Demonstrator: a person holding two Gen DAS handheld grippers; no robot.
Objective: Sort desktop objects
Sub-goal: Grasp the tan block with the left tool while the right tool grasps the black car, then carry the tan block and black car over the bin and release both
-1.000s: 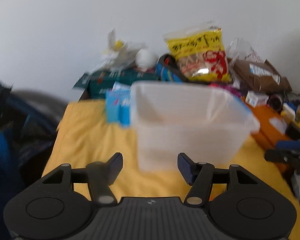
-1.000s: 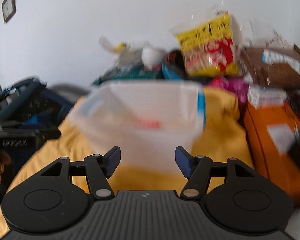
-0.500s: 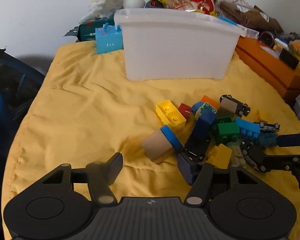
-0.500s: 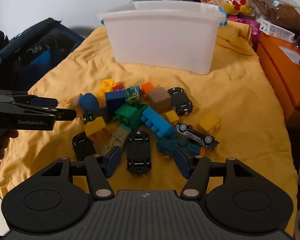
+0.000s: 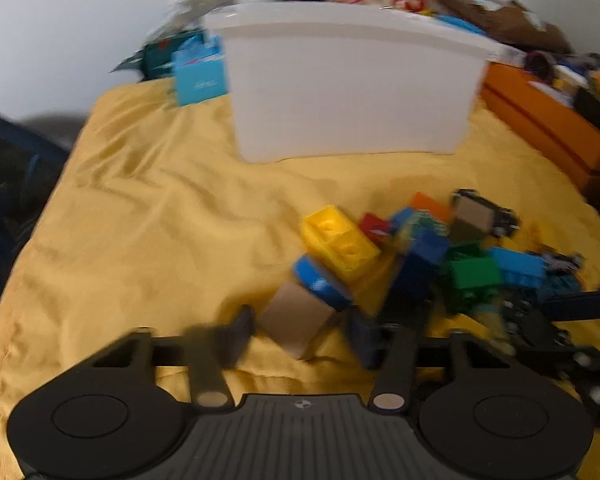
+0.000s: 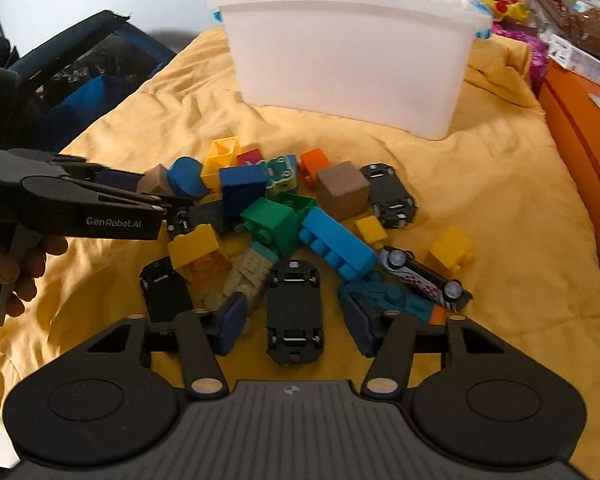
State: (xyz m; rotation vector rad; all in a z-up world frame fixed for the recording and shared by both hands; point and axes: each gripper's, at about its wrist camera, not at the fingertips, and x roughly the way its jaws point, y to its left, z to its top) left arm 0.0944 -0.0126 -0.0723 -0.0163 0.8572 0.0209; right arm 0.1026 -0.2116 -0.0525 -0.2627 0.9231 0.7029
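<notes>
Left wrist view is pretty smeared, but the left gripper (image 5: 300, 334) is seen low over a yellow cloth (image 5: 148, 216), with a tan cylinder with a blue cap (image 5: 304, 308) sitting between its fingers. The jaws have just been closing and are about a third open; a gap seems to be left on each side of the cylinder, so it isn't counted as gripped, though the blur makes contact hard to call. Just right of the cylinder a pile of toy blocks (image 5: 428, 252) is spread out, with a yellow brick (image 5: 340, 240) at its near-left edge. A white plastic bin (image 5: 352, 80) is parked farther back on the cloth, well apart from the pile, and an orange box (image 5: 548, 128) is lined up along the right edge.

In the right wrist view things are sharper. The right gripper (image 6: 296, 328) is lowered over a black toy car (image 6: 296, 312) lying upside down, wheels up, between the fingers. These jaws have just been closing too and are left partly open, with cloth showing on both sides of the car, so nothing is clamped. A light blue brick (image 6: 336, 248) and a green brick (image 6: 272, 220) are stacked up just beyond the car, a brown cube (image 6: 342, 190) behind them, and another black car (image 6: 392, 196) beside that cube. A person's hand (image 6: 8, 264) is seen at the left edge, wrapped round the other gripper's handle.
</notes>
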